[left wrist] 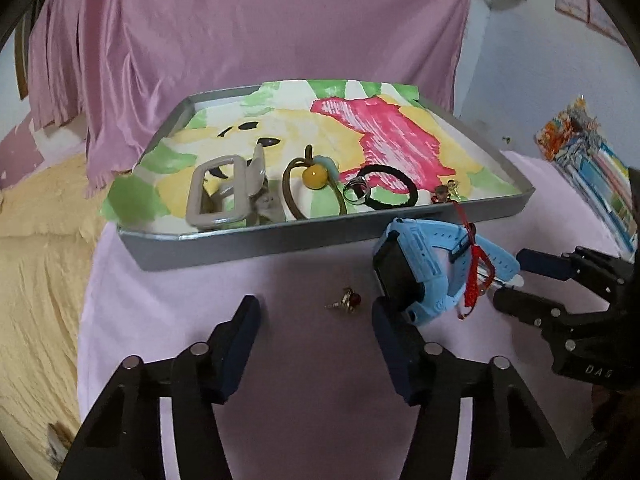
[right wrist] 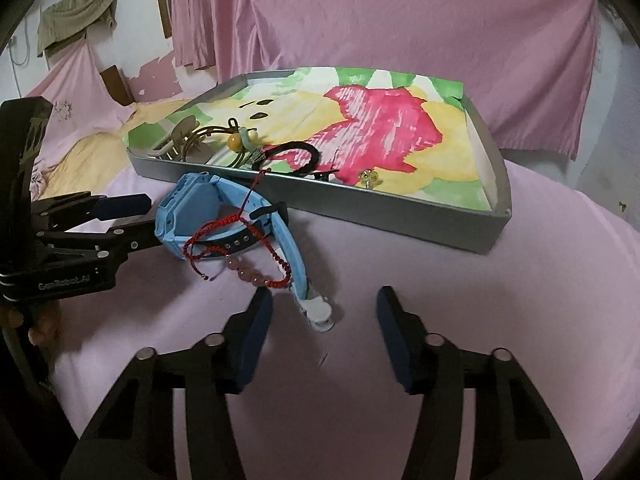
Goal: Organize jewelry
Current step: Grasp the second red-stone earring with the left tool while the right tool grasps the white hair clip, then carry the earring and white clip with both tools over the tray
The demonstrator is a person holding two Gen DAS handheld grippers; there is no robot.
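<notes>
Both your grippers were released, gripping nothing. Left gripper (left wrist: 316,320) hovered low over the pink cloth (left wrist: 180,300), jaws spread wide, with the small red-stone earring (left wrist: 347,301) lying between them on the cloth. Right gripper (right wrist: 325,312) sat jaws apart too, with the white buckle end of the blue watch (right wrist: 224,216) just ahead of it.

The watch lay on the cloth just outside the grey tray (left wrist: 280,240), near its front wall, with the red cord bracelet (right wrist: 240,244) draped and tangled over the strap; one cord ran up over the tray rim. The hair claw (left wrist: 218,194), bead hair tie (left wrist: 314,178), rings (left wrist: 356,192) and black hair band (left wrist: 390,190) were already in the tray on the painted paper.

Handling, my read:
- Earring: tiny, light, hard and slick, likely to skitter or flip. You should have pinched across the stone head, straight down.
- Watch: the heaviest piece, with a stiff body and a rubbery, grippy strap that flexes. Best hold was across the case or the strap close to it, not the floppy buckle end.
- Bracelet: limp and snag-prone, and it would probably ride along with the watch. A grip at the beads looked safer than the thin cord.
</notes>
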